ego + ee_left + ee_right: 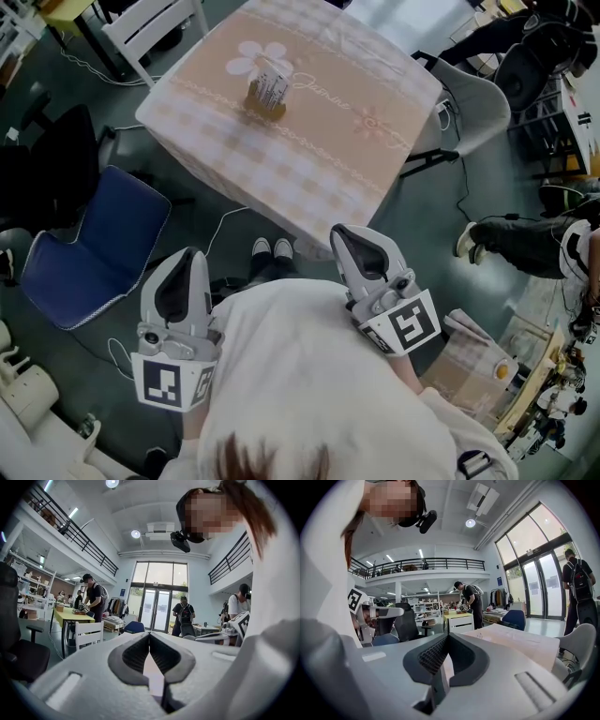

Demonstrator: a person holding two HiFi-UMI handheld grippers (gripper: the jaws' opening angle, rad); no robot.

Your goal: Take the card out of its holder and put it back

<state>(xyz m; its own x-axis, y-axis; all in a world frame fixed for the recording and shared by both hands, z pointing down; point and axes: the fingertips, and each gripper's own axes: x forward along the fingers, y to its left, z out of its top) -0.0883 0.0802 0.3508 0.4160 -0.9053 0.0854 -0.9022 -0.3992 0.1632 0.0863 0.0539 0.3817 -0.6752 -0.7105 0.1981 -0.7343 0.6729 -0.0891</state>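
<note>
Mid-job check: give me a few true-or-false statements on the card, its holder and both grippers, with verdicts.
1. The card stands in its holder on the table. True.
2. The right gripper holds the card. False: its jaws are shut on nothing, and it is short of the table's near edge.
3. The left gripper has its jaws shut and empty. True.
4. In the head view, the blue chair is right of the table. False: it is to the table's left, near the left gripper.
</note>
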